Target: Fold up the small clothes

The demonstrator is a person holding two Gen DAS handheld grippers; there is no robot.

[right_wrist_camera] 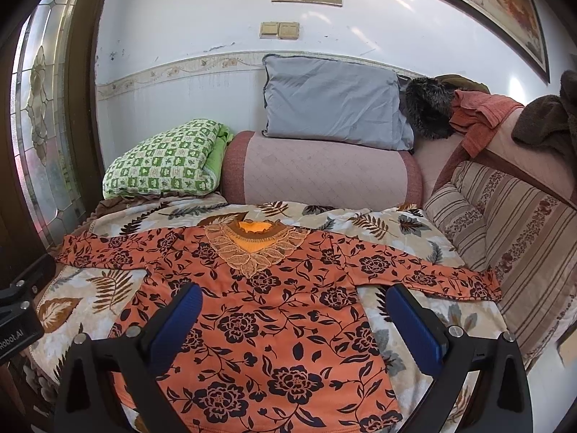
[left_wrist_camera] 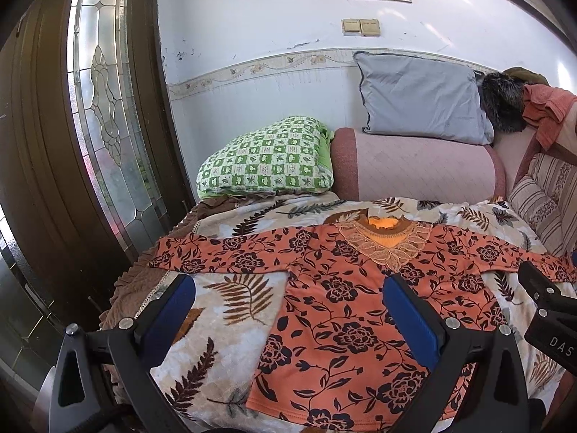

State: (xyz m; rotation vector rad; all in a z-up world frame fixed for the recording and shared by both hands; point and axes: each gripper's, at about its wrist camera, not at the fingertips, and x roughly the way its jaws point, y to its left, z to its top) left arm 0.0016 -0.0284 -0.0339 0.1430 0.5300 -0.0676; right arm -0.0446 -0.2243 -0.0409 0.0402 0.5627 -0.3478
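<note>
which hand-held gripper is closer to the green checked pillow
Left. The left hand-held gripper hangs open over the shirt's left edge, the side where the green checked pillow lies. The right hand-held gripper, also open, hangs over the shirt's right side, farther away.

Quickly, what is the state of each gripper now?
Left gripper: open, holding nothing, above the orange floral blouse.
Right gripper: open, holding nothing.

The shirt (right_wrist_camera: 267, 310) lies flat on the blanket (right_wrist_camera: 404, 223) before me, sleeves spread left and right. Behind it stands a bolster (right_wrist_camera: 321, 169), with a pillow (right_wrist_camera: 331, 104) on top and a folded quilt (right_wrist_camera: 162, 158) to its left. A striped cushion (right_wrist_camera: 465, 227) lies right of the blanket.
</note>
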